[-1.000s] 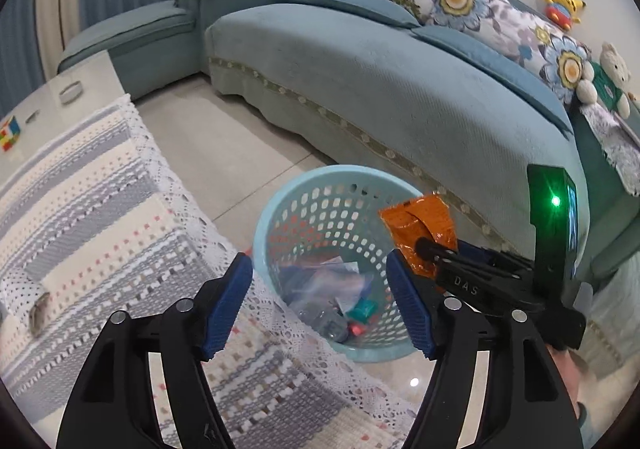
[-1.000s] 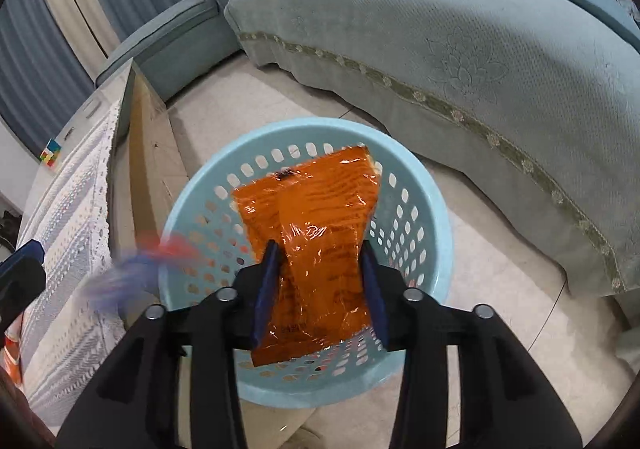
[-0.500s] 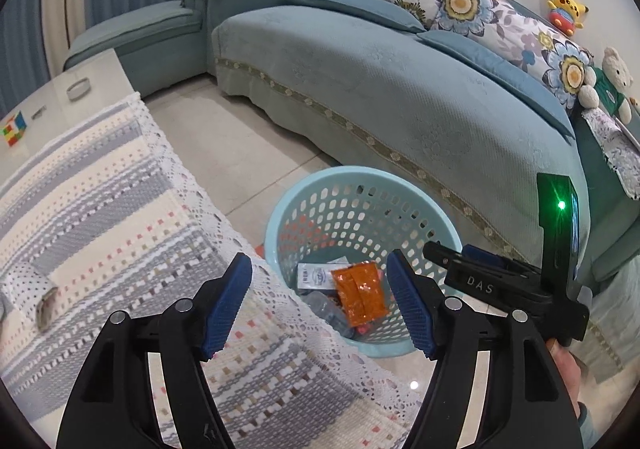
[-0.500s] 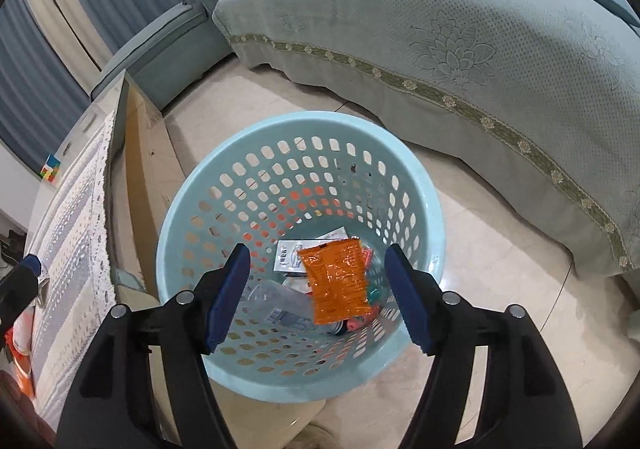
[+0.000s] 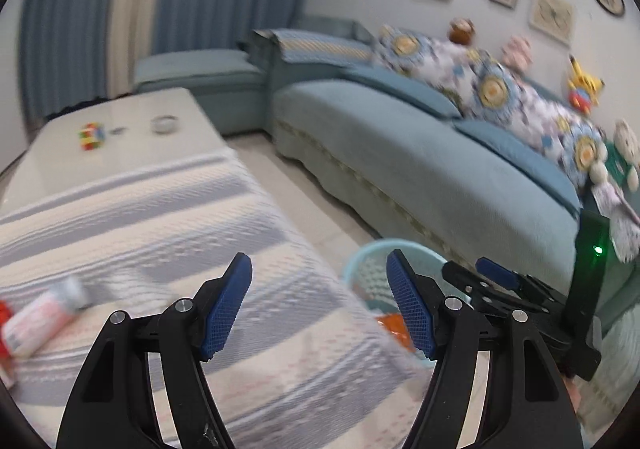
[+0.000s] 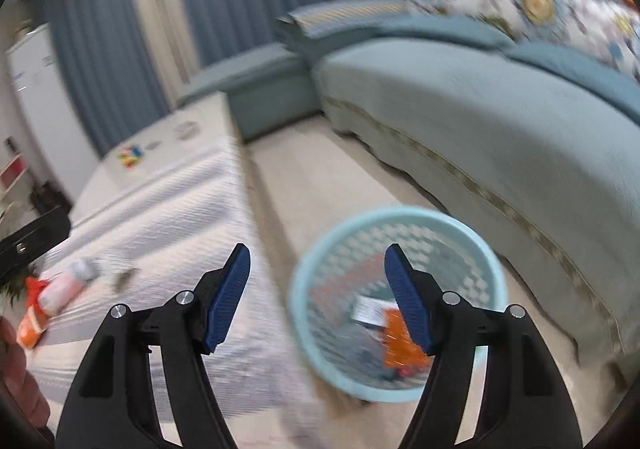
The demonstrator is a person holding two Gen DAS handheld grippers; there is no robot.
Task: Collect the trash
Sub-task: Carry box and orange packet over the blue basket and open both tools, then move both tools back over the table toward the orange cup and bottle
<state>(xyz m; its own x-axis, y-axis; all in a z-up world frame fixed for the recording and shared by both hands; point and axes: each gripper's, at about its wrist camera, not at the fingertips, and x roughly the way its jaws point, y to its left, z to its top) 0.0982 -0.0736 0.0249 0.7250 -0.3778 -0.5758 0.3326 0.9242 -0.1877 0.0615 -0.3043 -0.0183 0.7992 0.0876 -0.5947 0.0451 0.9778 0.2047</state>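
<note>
Over the near edge of the striped cloth, my left gripper [image 5: 319, 261] is open and holds nothing. My right gripper [image 6: 317, 253] is open and empty too, above the left rim of the light blue basket [image 6: 400, 215]. In the basket lie the orange wrapper [image 6: 400, 345], a white paper [image 6: 370, 311] and other trash. The left wrist view shows the basket [image 5: 360, 261] behind the right finger, the wrapper [image 5: 394, 325] and the right gripper [image 5: 476, 275]. On the cloth lie a white tube [image 6: 66, 287], an orange packet [image 6: 30, 325] and a dark scrap [image 6: 122, 279].
The striped cloth [image 5: 160, 217] covers a low white table [image 5: 120, 117] with a colour cube [image 5: 91, 135] and a small round dish [image 5: 164, 125]. A teal sofa [image 5: 440, 177] with cushions and plush toys curves behind the basket. A hand [image 6: 16, 381] shows at the lower left.
The right gripper opened and the orange wrapper dropped into the basket. Both grippers then rose and swung toward the table, so the basket sits lower and more of the room shows.
</note>
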